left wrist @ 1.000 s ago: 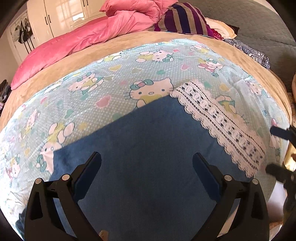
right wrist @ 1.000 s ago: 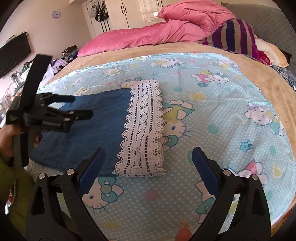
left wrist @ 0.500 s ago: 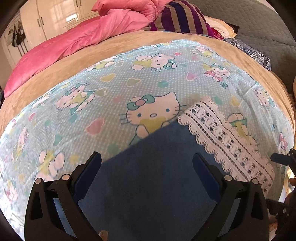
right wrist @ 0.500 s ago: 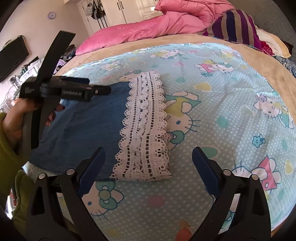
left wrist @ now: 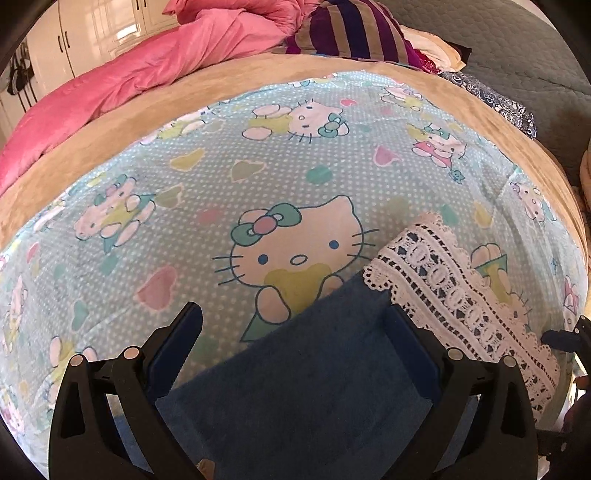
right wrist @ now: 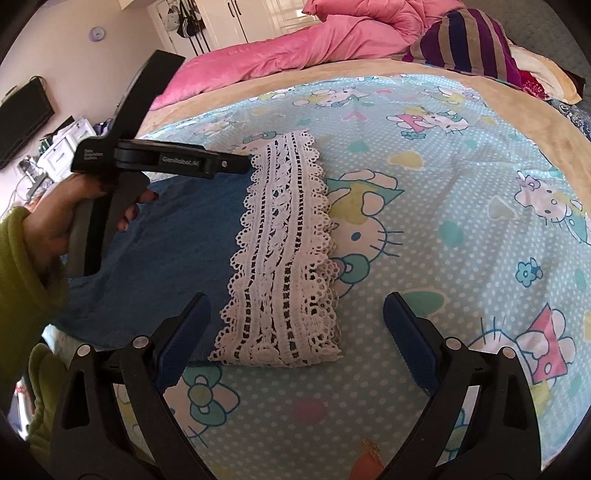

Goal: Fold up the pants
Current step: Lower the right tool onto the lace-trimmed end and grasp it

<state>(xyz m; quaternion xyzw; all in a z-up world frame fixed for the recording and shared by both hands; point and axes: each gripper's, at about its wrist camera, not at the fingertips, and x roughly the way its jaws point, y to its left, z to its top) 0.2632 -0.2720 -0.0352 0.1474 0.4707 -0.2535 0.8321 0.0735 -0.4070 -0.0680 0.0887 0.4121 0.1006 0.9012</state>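
The blue pants [right wrist: 166,251] lie folded flat on the cartoon-print bedspread [right wrist: 443,206], their white lace hem [right wrist: 284,258] on the right end. In the left wrist view the pants [left wrist: 310,387] fill the bottom and the lace hem [left wrist: 454,295] runs down the right. My left gripper [left wrist: 293,332] is open and empty above the blue cloth. From the right wrist view the left gripper [right wrist: 243,162] hangs over the pants' far edge, held by a hand in a green sleeve. My right gripper [right wrist: 295,325] is open and empty, above the near end of the lace.
A pink duvet [right wrist: 295,44] and a striped pillow [right wrist: 469,40] lie at the head of the bed. A tan blanket border [left wrist: 258,77] rings the bedspread. A grey quilt [left wrist: 517,48] is at the far right. White wardrobes [right wrist: 236,18] stand behind.
My left gripper has risen and tilted forward, so the pants have dropped low in its view. The right gripper has crept a little closer to the lace hem. Both stayed open.
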